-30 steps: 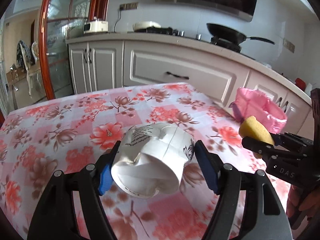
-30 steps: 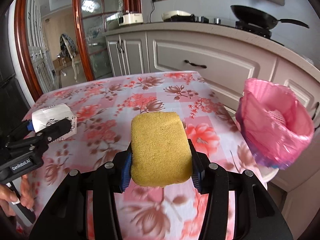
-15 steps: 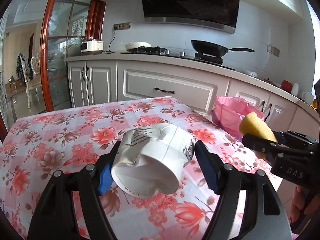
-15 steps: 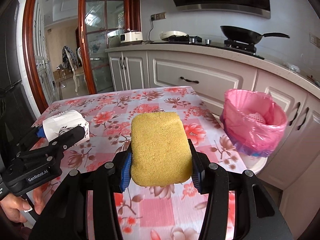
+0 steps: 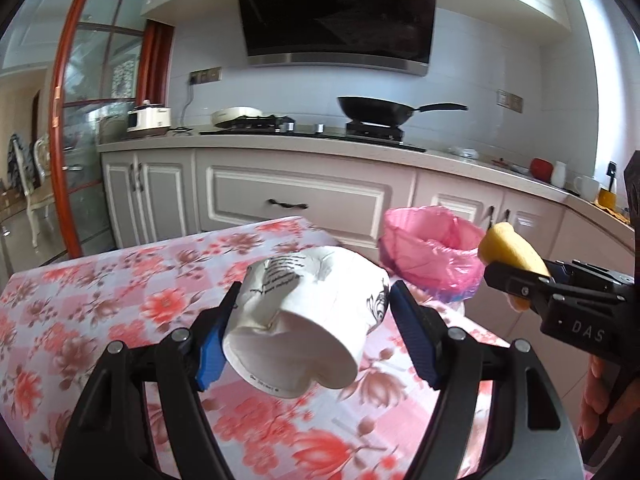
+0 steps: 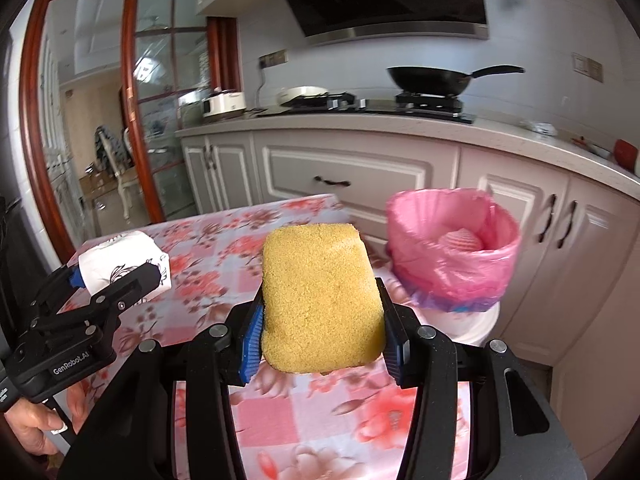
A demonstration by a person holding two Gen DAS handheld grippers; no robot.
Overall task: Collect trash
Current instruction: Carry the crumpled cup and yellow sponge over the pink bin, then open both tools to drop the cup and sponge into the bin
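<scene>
Both my tongs have lifted off the desk (image 5: 100, 300), the left tongs (image 5: 308, 332) clamped on the crushed cup (image 5: 308, 320), the right tongs (image 6: 320, 320) on the sponge (image 6: 320, 296), nearing the pink-lined bin (image 6: 452, 256) past the desk's far right corner.

- Left gripper (image 5: 308, 332): black plastic frame, blue ribbed pads, silver round-head screws at the finger joints; white "GenRobot.AI" lettering on its side.
- Right gripper (image 6: 320, 328): same black build, blue pads, silver screws; side marked "DAS" in white.
</scene>
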